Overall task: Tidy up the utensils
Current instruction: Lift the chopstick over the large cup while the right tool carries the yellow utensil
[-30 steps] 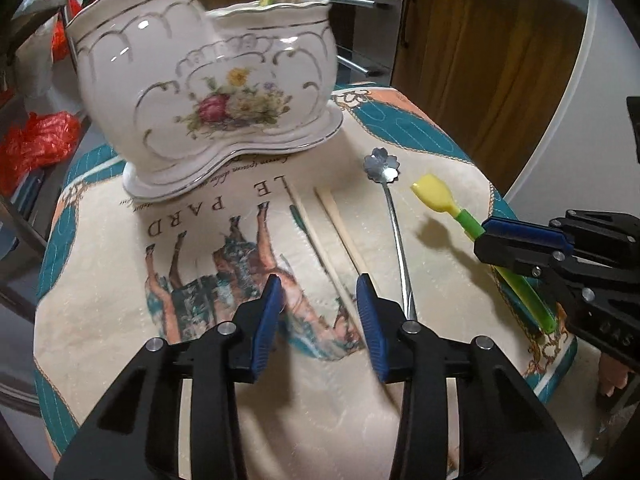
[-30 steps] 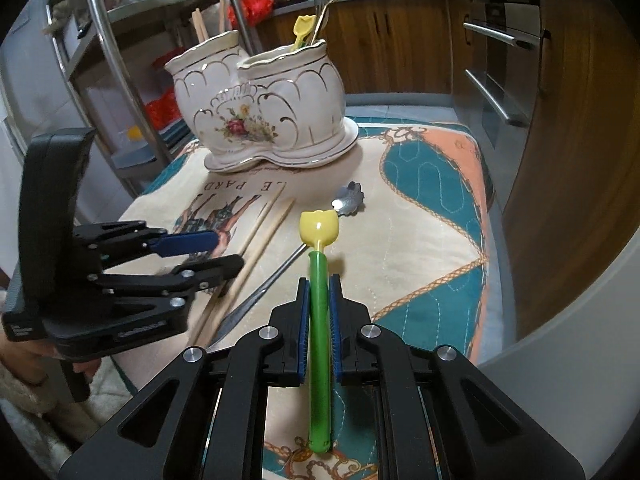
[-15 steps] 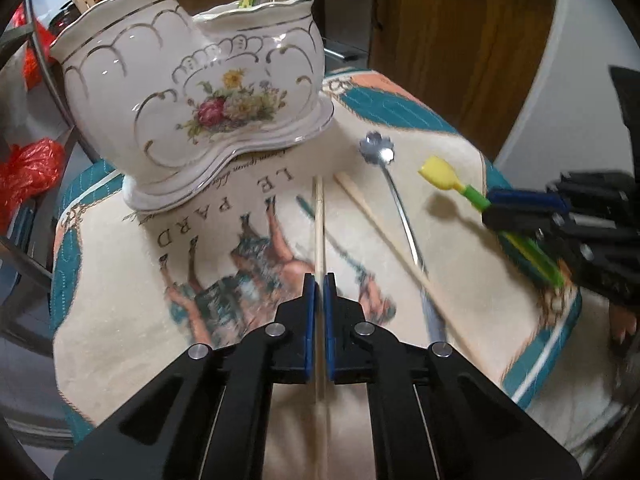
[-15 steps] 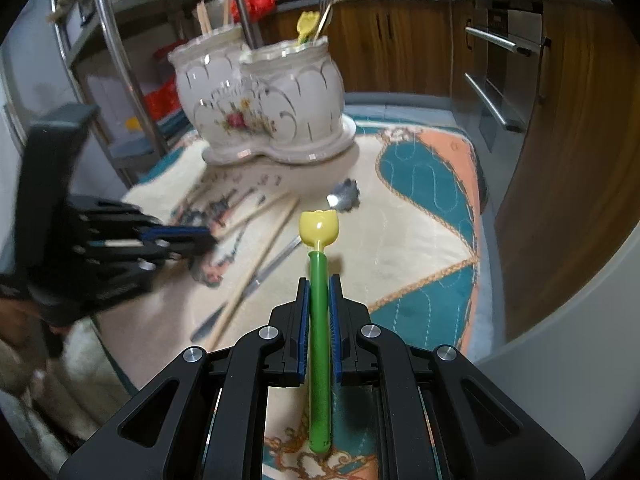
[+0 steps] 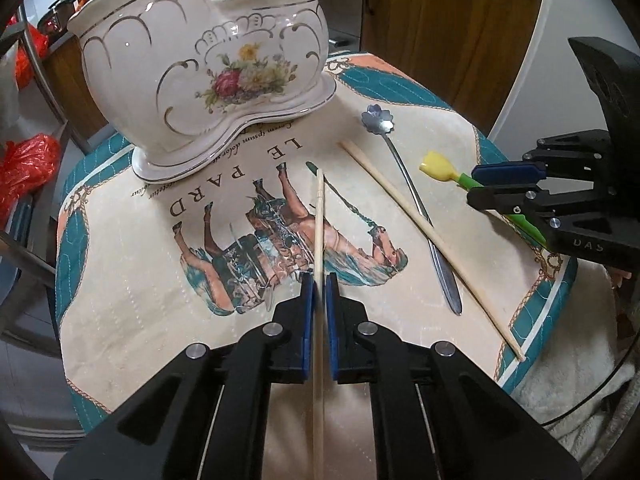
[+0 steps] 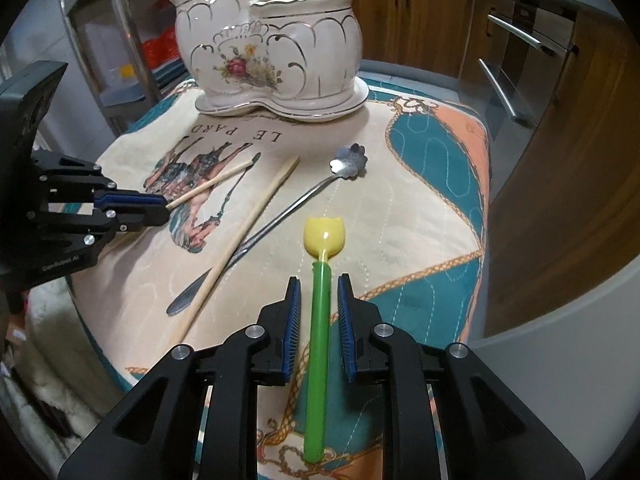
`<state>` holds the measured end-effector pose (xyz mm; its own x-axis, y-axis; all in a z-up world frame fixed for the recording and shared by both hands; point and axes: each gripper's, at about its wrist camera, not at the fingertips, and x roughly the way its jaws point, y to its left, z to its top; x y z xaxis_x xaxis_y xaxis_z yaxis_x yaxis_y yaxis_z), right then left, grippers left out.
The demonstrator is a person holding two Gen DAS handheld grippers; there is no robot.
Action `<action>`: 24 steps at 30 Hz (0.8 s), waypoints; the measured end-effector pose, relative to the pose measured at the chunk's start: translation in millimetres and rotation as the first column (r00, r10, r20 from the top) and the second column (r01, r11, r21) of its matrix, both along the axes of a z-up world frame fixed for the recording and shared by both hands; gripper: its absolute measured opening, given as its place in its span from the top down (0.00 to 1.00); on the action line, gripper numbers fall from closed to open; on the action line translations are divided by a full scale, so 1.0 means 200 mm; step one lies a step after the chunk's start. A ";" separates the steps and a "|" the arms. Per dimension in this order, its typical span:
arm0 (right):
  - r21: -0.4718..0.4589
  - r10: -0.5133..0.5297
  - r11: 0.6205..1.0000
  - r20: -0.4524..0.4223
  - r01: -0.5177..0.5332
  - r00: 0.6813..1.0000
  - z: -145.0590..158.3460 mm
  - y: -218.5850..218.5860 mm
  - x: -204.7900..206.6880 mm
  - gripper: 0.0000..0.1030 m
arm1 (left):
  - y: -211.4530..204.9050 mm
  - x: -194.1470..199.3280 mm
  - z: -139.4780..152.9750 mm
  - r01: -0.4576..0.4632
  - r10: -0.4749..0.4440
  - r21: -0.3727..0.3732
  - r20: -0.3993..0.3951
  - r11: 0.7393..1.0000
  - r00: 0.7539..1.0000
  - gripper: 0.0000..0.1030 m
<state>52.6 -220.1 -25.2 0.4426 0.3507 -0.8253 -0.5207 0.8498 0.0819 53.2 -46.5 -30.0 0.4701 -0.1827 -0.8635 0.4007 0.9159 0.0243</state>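
The printed cloth [image 5: 120, 320] over the worktop carries everything here, and the landmark is the white floral utensil holder [image 5: 208, 60] at its far side, two joined pots on one base. Already in that holder: a yellow-headed spoon and a metal handle stand in one pot, wooden sticks in the other, so part of the sorting looks done.

Four pieces remain on the near side of the holder. The left gripper [image 5: 319, 292] has its fingers clamped tight on one wooden chopstick [image 5: 319, 216], whose tip points toward the holder's base. Beside it, further from the holder's front, the second chopstick [image 5: 424, 236] lies slanted on the cloth, touching the flower-bowled metal spoon [image 5: 404, 168] where the two cross. Out to the side sits the green-handled yellow spoon [image 6: 318, 320]; the right gripper [image 6: 319, 284] straddles its handle, and its fingers are opening, pads now clear of the plastic on both sides.

So, by the look of it: one chopstick in hand, three utensils left.

Room to move? The cloth between the grippers and the holder is open. The cloth's edge lies close under the green handle's end, and the holder's rims are tall and already partly filled.
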 end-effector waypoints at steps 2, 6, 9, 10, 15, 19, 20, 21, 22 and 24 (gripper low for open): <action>0.002 -0.001 1.000 0.005 0.001 1.000 0.00 0.00 0.01 0.87 | 0.00 0.00 0.00 0.006 -0.006 0.000 0.015 1.000 1.000 0.94; -0.004 -0.001 1.000 0.025 0.001 1.000 0.01 0.01 0.00 0.90 | 0.00 0.01 -0.02 0.021 -0.021 -0.013 0.031 1.000 0.999 0.96; 0.028 -0.016 1.000 0.066 0.014 0.998 0.05 0.00 -0.02 0.90 | 0.03 -0.01 0.00 0.032 -0.031 -0.020 0.069 0.999 0.997 0.96; 0.048 -0.017 0.999 0.083 0.013 0.996 0.07 -0.01 -0.03 0.90 | 0.05 -0.02 0.02 0.038 -0.036 -0.025 0.084 0.999 0.996 0.96; 0.173 -0.039 0.985 0.209 0.003 0.977 0.24 -0.04 -0.08 0.90 | 0.14 -0.13 0.17 0.093 -0.072 -0.074 0.242 0.993 0.968 0.96; 0.240 -0.069 0.971 0.314 -0.008 0.947 0.36 -0.03 -0.09 0.90 | 0.21 -0.16 0.30 0.094 -0.056 -0.083 0.378 0.992 0.924 0.96; 0.258 -0.083 0.966 0.343 -0.009 0.936 0.39 -0.02 -0.08 0.90 | 0.24 -0.17 0.34 0.089 -0.039 -0.102 0.412 0.991 0.910 0.96; 0.268 -0.091 0.963 0.359 -0.009 0.929 0.42 -0.02 -0.07 0.90 | 0.24 -0.16 0.37 0.087 -0.027 -0.118 0.435 0.989 0.900 0.96; 0.283 -0.101 0.959 0.378 -0.011 0.920 0.45 -0.02 -0.05 0.90 | 0.25 -0.16 0.41 0.080 -0.010 -0.131 0.463 0.988 0.886 0.96; 0.313 -0.121 0.949 0.416 -0.017 0.901 0.52 0.00 -0.02 0.90 | 0.29 -0.14 0.50 0.069 0.031 -0.171 0.523 0.983 0.852 0.96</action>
